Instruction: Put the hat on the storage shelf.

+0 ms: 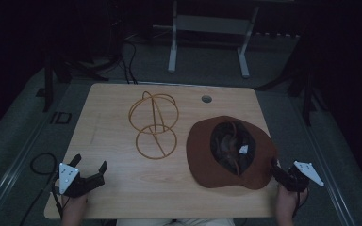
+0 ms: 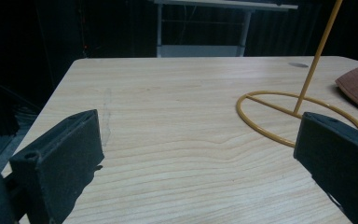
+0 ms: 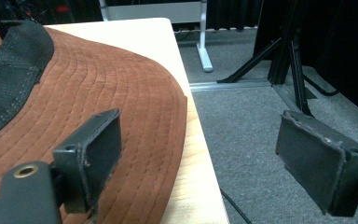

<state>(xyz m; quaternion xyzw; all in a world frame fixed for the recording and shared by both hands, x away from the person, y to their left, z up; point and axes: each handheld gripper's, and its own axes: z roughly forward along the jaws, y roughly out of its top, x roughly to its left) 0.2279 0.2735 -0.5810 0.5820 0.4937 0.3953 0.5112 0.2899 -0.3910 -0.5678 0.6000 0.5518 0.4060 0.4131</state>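
A yellow wire hat stand (image 1: 154, 125) stands upright at the middle of the wooden table (image 1: 113, 108), its round base (image 2: 261, 128) ahead and to the right in the left gripper view. Right of it a brown brimmed hat (image 1: 231, 150) lies crown down, dark lining facing up. My left gripper (image 1: 90, 163) hovers open over the table's front left corner, nothing between its jaws (image 2: 198, 126). My right gripper (image 1: 281, 170) is open at the front right corner. One of its jaws is over the hat brim (image 3: 98, 79), the other past the table edge above the floor (image 3: 198, 121).
A round cable hole (image 1: 206, 99) sits near the table's far edge. A white metal frame (image 1: 207, 42) stands on the grey carpet behind. Black tripod legs (image 1: 306, 89) flank the table and a black cable (image 1: 40, 162) loops on the floor at the left.
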